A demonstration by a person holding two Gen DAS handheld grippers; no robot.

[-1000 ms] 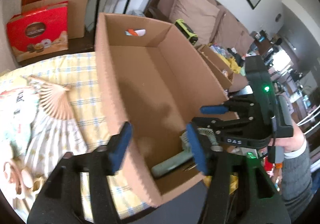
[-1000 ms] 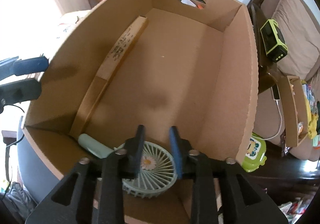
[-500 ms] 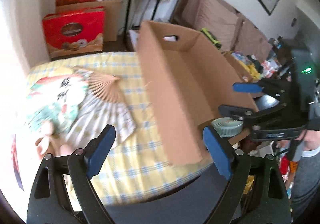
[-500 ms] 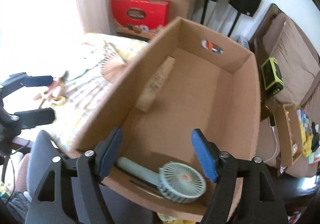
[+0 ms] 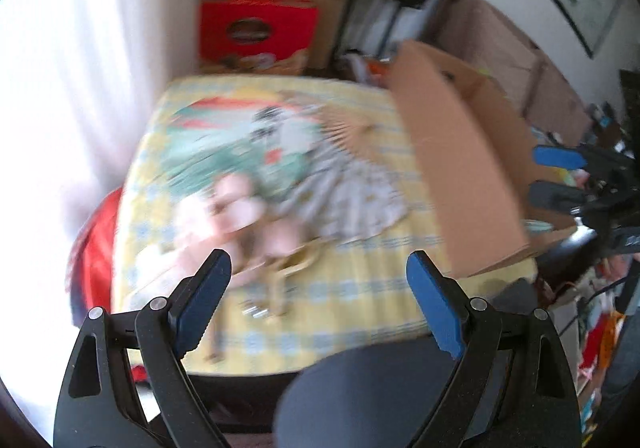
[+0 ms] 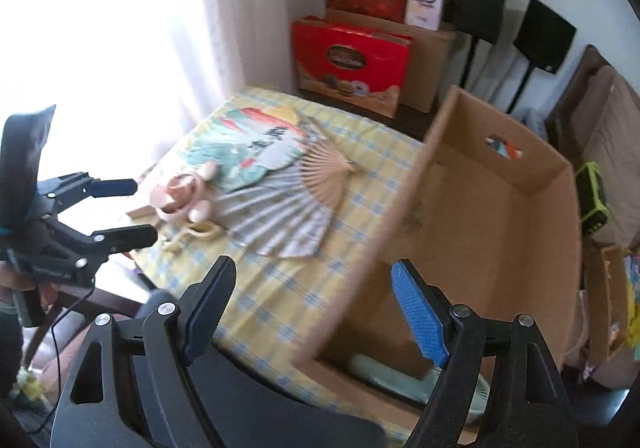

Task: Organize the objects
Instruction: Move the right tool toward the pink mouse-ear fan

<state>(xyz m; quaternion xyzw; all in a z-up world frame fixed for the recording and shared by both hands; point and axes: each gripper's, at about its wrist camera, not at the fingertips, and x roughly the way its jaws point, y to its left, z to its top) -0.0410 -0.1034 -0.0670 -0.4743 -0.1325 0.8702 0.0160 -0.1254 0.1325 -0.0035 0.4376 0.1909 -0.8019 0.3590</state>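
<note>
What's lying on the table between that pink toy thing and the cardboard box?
In the right wrist view, two open folding fans overlap on the yellow checked cloth between the pink toy and the cardboard box.

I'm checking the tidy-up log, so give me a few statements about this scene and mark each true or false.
1. The mint handheld fan lies inside the cardboard box. True.
2. The right gripper is clamped on the handheld fan. False: its jaws are opening with nothing between them.
3. Two folding fans lie spread open on the yellow checked tablecloth. True.
4. The left gripper holds a folding fan. False: its jaws are wide apart and empty.
5. The box sits left of the folding fans in the right wrist view. False: it sits to their right.
</note>
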